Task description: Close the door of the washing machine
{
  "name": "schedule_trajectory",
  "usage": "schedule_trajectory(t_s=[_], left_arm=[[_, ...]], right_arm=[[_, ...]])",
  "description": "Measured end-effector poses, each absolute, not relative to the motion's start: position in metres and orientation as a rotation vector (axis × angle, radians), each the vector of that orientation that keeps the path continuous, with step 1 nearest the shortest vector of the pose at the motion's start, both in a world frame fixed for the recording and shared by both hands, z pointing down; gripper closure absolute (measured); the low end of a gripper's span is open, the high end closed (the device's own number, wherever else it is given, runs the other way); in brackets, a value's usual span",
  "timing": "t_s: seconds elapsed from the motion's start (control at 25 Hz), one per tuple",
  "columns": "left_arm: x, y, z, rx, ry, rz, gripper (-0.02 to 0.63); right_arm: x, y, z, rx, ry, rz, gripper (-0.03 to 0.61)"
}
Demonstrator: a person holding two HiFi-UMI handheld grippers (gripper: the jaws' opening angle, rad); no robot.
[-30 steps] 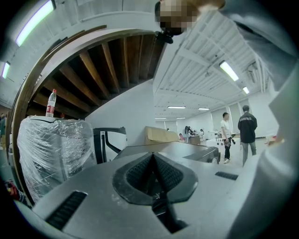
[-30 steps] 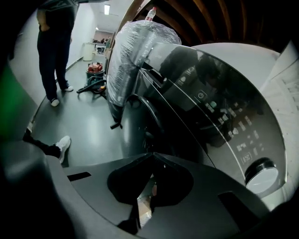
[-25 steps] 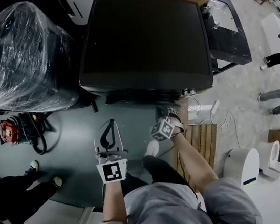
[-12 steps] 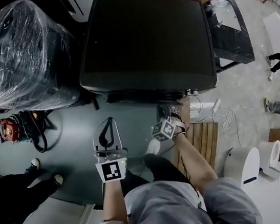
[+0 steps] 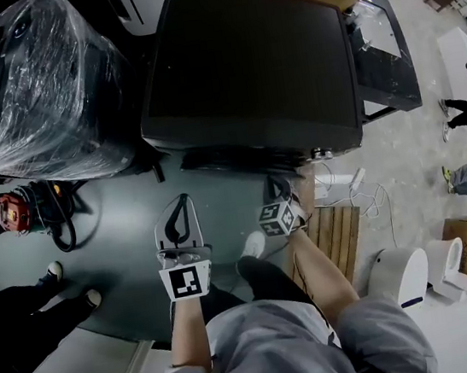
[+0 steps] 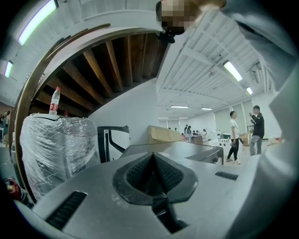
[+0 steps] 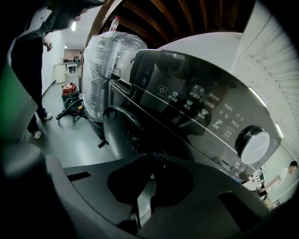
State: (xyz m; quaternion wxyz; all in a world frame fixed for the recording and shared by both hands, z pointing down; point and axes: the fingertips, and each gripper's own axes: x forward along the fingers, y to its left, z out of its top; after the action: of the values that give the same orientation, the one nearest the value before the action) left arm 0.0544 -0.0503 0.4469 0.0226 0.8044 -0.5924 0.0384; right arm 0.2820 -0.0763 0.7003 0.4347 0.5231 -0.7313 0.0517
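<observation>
The black washing machine (image 5: 251, 67) stands in front of me, seen from above. In the right gripper view its glossy control panel and silver dial (image 7: 252, 144) fill the upper right. The dark round door (image 7: 120, 133) sits below the panel, just past my jaws; I cannot tell if it is latched. My right gripper (image 5: 279, 192) hangs close to the machine's front at its right side, jaws shut (image 7: 150, 158) on nothing. My left gripper (image 5: 184, 201) stays further back over the grey floor, pointing at the machine, also shut and empty (image 6: 153, 156).
A plastic-wrapped appliance (image 5: 30, 89) stands to the machine's left, with a red tool and cables (image 5: 13, 212) on the floor beside it. A wooden pallet (image 5: 331, 236) and white fixtures (image 5: 401, 274) lie at my right. A bystander's shoes (image 5: 56, 273) are at left; people stand far right (image 5: 464, 110).
Both grippers keep nearly the same places; the right one has edged slightly toward me. The head view has shifted a little and the people at far right have moved.
</observation>
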Motion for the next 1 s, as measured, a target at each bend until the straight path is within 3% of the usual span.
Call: schedule_trajectory(t_s=[1.0], left_arm=[[0.025,-0.043,0.444,2.474,-1.864,0.132,0.612]], right_arm=[[0.297,-0.085,0.697,1.613,-1.761,0.269,0.578]])
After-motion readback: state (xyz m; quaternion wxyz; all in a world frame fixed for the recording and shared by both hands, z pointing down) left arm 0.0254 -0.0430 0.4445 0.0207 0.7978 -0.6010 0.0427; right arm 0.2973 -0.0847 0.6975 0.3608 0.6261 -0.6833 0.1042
